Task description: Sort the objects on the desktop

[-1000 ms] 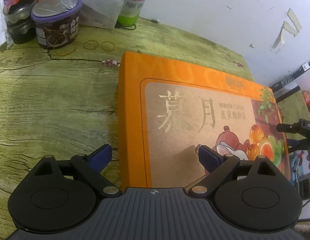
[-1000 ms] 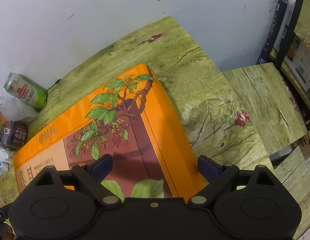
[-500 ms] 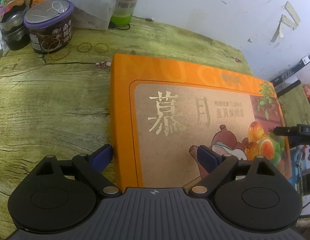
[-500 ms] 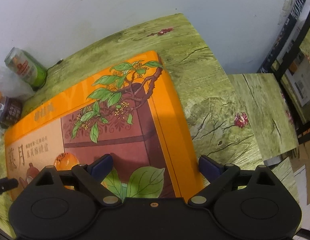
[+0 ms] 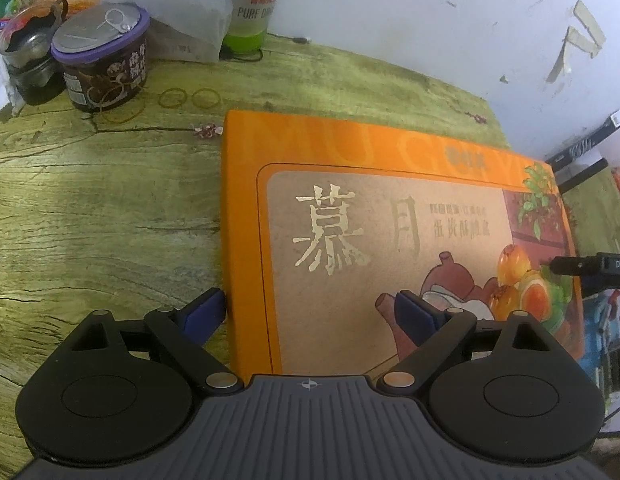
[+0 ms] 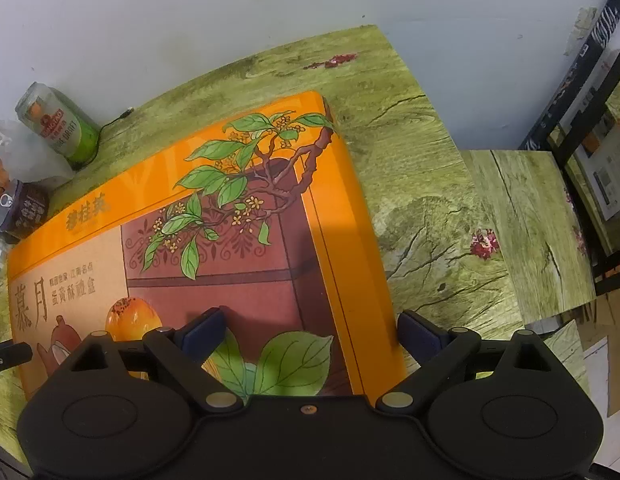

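A large flat orange gift box (image 5: 350, 216) with gold characters and painted fruit lies on the green wood-grain table (image 5: 89, 220). My left gripper (image 5: 310, 312) is open and straddles the box's near left edge. One blue finger (image 5: 203, 312) hangs just outside the box's left side, the other over the lid. My right gripper (image 6: 310, 330) is open and straddles the right edge of the box (image 6: 229, 240). Its right finger (image 6: 418, 334) is just outside that side, its left finger over the lid. Neither grips the box.
At the back left stand a purple-lidded can (image 5: 101, 64), a glass jar (image 5: 29, 60), a crumpled plastic bag (image 5: 177, 8) and a green beer can (image 5: 253, 4). Rubber bands (image 5: 189, 98) lie near them. A lower tabletop (image 6: 530, 232) and a black frame (image 6: 582, 80) are to the right.
My left gripper has edged closer to the box's left side. The right gripper has rolled a little, and more of the lid now shows in its view. Both stay open.
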A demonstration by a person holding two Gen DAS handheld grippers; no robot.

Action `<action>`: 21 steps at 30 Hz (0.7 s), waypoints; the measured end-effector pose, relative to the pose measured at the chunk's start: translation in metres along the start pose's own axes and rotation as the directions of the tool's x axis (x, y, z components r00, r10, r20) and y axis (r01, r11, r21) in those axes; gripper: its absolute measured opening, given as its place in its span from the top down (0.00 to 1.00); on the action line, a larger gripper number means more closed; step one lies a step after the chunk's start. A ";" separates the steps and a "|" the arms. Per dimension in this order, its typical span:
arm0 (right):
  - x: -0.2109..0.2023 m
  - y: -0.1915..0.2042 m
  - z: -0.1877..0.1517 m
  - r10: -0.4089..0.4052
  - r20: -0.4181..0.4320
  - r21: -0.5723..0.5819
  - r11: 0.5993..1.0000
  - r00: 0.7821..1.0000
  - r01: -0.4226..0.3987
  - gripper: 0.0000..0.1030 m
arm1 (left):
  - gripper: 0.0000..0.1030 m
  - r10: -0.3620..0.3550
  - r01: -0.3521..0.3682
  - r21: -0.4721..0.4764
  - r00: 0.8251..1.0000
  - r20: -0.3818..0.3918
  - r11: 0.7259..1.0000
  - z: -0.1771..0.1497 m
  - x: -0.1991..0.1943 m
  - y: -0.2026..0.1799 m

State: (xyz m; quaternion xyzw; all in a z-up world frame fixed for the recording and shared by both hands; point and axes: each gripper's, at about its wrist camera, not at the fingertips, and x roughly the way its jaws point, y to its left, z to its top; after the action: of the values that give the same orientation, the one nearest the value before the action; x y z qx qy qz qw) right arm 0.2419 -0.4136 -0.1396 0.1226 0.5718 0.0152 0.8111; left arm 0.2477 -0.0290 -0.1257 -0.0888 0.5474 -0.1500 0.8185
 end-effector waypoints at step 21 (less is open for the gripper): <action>0.000 0.000 -0.011 -0.008 -0.032 -0.050 0.999 0.999 0.006 0.08 | 0.11 -0.008 0.009 0.013 0.998 -0.064 1.000 -0.017 -0.001 0.000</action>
State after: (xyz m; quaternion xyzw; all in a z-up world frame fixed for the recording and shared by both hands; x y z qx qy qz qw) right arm 0.2316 -0.4112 -0.1426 0.1001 0.5846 0.0286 0.8046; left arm 0.2313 -0.0281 -0.1316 -0.0809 0.5719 -0.1597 0.8006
